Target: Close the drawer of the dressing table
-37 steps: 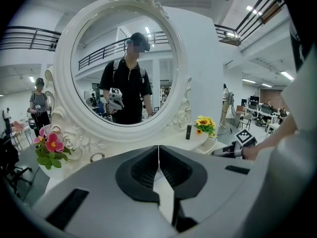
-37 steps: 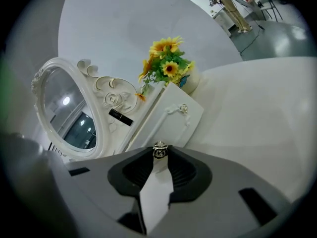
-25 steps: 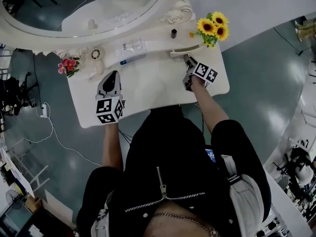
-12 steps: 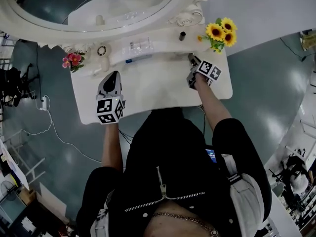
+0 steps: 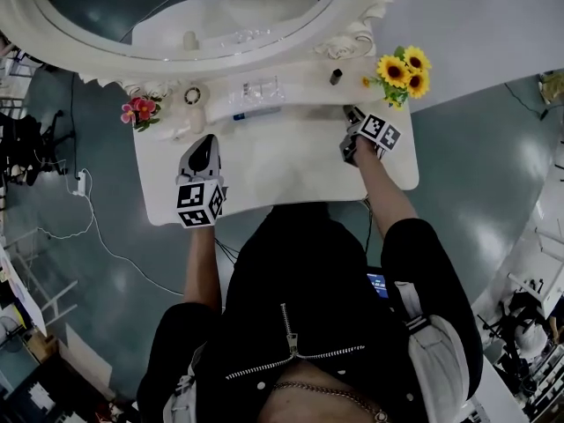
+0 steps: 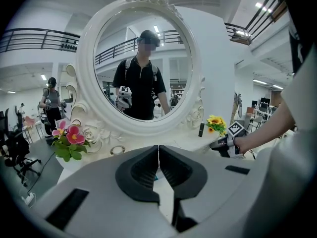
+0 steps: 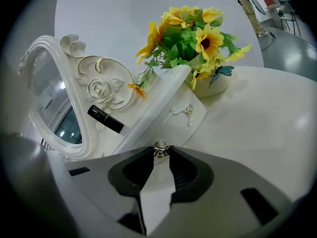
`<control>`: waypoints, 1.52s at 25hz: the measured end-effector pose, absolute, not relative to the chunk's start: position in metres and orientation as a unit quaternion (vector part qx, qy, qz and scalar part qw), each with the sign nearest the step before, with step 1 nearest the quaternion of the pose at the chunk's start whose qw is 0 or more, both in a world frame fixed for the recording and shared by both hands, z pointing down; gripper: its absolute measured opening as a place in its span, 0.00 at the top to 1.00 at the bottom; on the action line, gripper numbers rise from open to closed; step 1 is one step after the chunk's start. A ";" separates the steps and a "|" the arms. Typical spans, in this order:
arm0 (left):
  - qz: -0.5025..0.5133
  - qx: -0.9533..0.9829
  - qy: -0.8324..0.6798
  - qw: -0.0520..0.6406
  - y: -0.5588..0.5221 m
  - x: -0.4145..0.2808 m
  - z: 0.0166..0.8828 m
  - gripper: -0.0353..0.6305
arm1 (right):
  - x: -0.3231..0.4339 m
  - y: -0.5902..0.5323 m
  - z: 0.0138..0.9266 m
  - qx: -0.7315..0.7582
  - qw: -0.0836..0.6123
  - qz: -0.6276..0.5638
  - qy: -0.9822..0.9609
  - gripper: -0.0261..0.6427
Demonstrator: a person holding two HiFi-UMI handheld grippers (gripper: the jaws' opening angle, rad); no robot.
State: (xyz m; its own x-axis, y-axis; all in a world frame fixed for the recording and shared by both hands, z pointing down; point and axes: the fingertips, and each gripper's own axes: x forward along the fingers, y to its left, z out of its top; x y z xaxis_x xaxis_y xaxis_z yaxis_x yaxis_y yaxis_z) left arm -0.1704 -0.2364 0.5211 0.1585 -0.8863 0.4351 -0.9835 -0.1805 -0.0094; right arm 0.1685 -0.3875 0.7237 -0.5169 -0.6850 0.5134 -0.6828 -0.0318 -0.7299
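Since a second ago the drawer [image 7: 158, 133] no longer juts out over the worktop [image 5: 264, 161]. Its front now lies in line with the low shelf, just left of the sunflowers [image 5: 401, 70]. Far left of the sunflowers, the left tongs [image 5: 204, 139] hang clenched on nothing above bare worktop. The right tongs [image 5: 352, 113] grasp the drawer's small metal knob [image 7: 161, 149], and their jaws have just eased a little wider around it. Whether the drawer sits fully home is hard to tell, as the tongs cover its seam. A black tube [image 5: 336, 76] stands left of the sunflowers, behind the drawer. Beyond, the mirror [image 5: 176, 16] is cut off at the top edge. The worktop nearer than the sunflowers lies open to its rim.
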 end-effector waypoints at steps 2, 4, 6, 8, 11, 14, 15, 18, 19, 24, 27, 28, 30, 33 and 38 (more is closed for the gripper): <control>0.173 0.748 -0.625 0.139 -0.236 -0.174 0.522 0.91 | 0.169 -0.387 0.725 -0.494 -0.007 -0.520 0.696 0.81; 0.170 0.748 -0.626 0.139 -0.235 -0.177 0.523 0.91 | 0.170 -0.383 0.723 -0.499 -0.024 -0.507 0.702 0.73; 0.166 0.749 -0.627 0.137 -0.235 -0.180 0.523 0.91 | 0.169 -0.375 0.718 -0.506 -0.052 -0.476 0.718 0.72; 0.161 0.751 -0.626 0.134 -0.236 -0.183 0.521 0.91 | 0.168 -0.364 0.707 -0.515 -0.084 -0.427 0.738 0.72; 0.154 0.755 -0.624 0.127 -0.240 -0.186 0.517 0.91 | 0.165 -0.351 0.683 -0.521 -0.131 -0.341 0.772 0.76; 0.143 0.760 -0.622 0.117 -0.245 -0.186 0.512 0.91 | 0.152 -0.346 0.654 -0.499 -0.168 -0.264 0.808 0.80; 0.140 0.762 -0.622 0.114 -0.247 -0.185 0.509 0.91 | 0.145 -0.347 0.640 -0.488 -0.174 -0.239 0.821 0.82; 0.131 0.767 -0.619 0.103 -0.253 -0.184 0.500 0.91 | 0.114 -0.350 0.586 -0.451 -0.166 -0.174 0.860 0.88; 0.128 0.769 -0.618 0.098 -0.256 -0.183 0.496 0.91 | 0.102 -0.351 0.566 -0.440 -0.159 -0.156 0.870 0.89; 0.113 0.775 -0.617 0.075 -0.267 -0.182 0.474 0.91 | 0.050 -0.349 0.484 -0.407 -0.112 -0.098 0.901 0.93; 0.103 0.776 -0.619 0.061 -0.272 -0.184 0.461 0.91 | 0.029 -0.346 0.456 -0.399 -0.093 -0.077 0.909 0.95; 0.100 0.776 -0.620 0.057 -0.272 -0.185 0.458 0.91 | 0.025 -0.344 0.451 -0.398 -0.090 -0.070 0.910 0.95; 0.098 0.776 -0.620 0.054 -0.272 -0.185 0.454 0.91 | 0.020 -0.341 0.446 -0.395 -0.089 -0.059 0.912 0.95; 0.098 0.776 -0.621 0.054 -0.271 -0.186 0.453 0.91 | 0.017 -0.337 0.446 -0.394 -0.089 -0.051 0.913 0.95; 0.100 0.775 -0.621 0.057 -0.268 -0.187 0.455 0.91 | 0.019 -0.332 0.446 -0.394 -0.090 -0.047 0.913 0.95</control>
